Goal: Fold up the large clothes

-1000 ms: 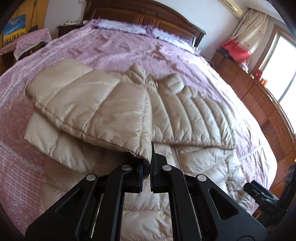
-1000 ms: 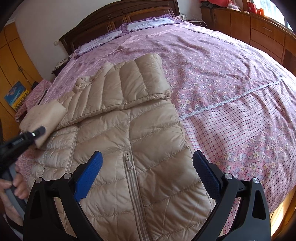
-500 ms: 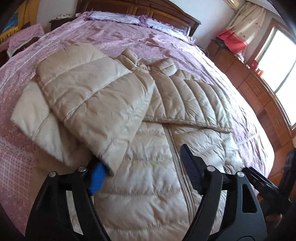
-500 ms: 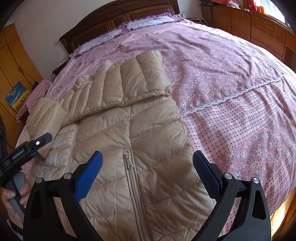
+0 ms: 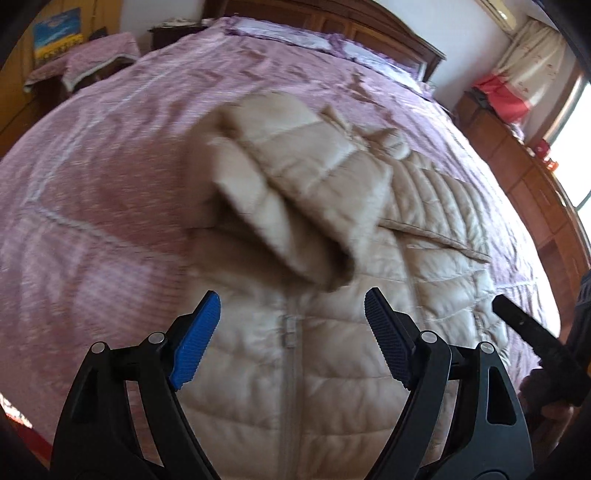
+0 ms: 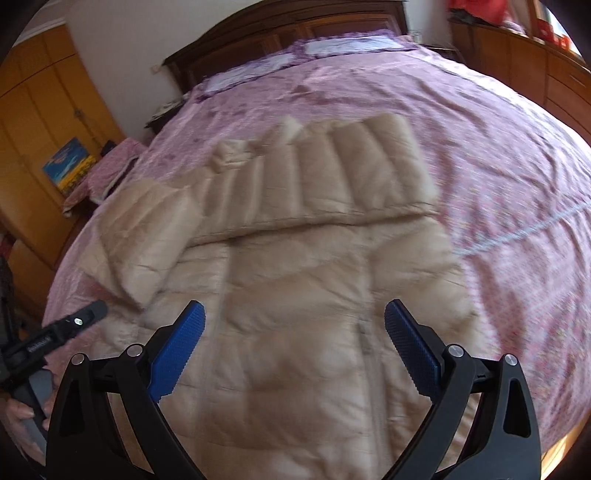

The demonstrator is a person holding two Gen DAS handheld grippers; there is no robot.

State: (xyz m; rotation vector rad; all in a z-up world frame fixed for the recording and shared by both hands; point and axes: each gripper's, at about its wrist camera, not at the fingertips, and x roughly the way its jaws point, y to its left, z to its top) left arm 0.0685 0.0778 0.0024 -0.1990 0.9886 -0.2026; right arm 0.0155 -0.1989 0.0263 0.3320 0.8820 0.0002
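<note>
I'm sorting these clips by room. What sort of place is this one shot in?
A home bedroom, most likely. A beige puffer jacket lies spread on a large bed with a pink floral bedspread, pillows sit against a dark wooden headboard, and wooden wardrobe doors stand alongside.

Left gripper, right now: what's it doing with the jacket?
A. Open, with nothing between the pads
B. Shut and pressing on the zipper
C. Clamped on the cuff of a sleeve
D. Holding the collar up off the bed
A. The left gripper has its blue pads spread wide apart, having just been opening, and the beige puffer jacket lies flat on the bed beyond them with its sleeve folded across, untouched.
</note>
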